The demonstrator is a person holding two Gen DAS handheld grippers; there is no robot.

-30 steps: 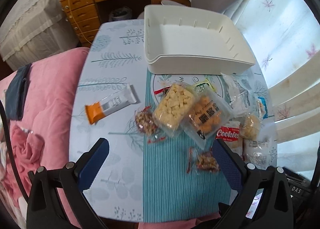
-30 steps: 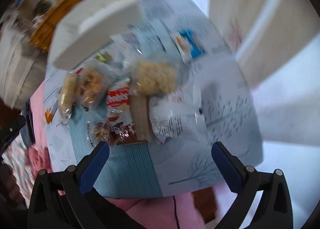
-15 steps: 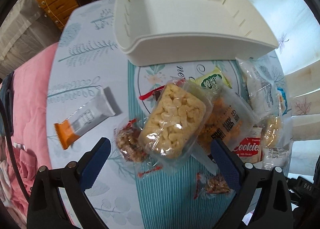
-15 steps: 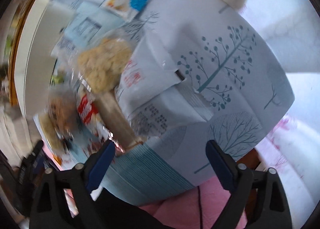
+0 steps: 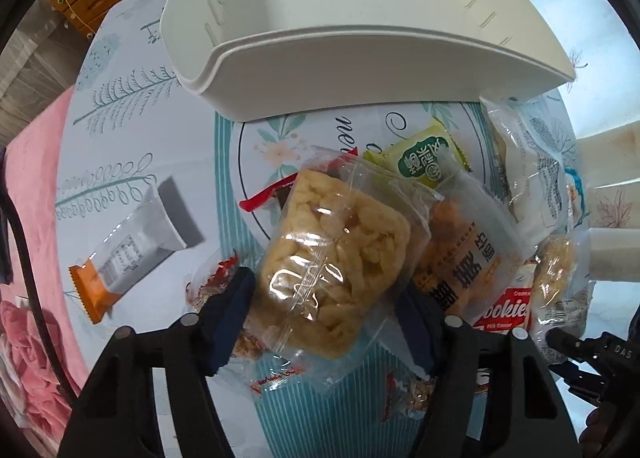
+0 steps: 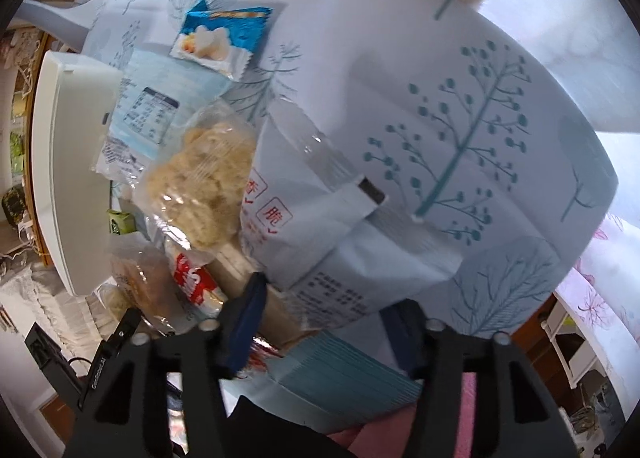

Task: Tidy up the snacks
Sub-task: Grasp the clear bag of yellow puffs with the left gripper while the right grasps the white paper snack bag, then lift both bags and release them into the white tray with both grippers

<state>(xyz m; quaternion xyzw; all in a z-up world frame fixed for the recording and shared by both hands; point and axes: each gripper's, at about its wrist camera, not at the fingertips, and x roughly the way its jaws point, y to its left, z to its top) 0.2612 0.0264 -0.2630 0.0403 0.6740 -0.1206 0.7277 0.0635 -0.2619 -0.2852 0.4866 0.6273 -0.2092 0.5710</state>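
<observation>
Bin: the empty white storage bin sits at the tabletop's far side.
Left hand-held gripper: jaws have just been closing around the puffed-snack bag; seat pads squarely before lifting.
Right hand-held gripper: likewise narrowing around the pale blue packet; contact unclear.
Right view only: blue-and-white candy packet.

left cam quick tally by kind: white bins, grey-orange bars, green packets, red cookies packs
white plastic bin: 1
grey foil bar with orange end: 1
green-and-yellow packet: 1
red "Cookies" pack: 1
total: 4
</observation>
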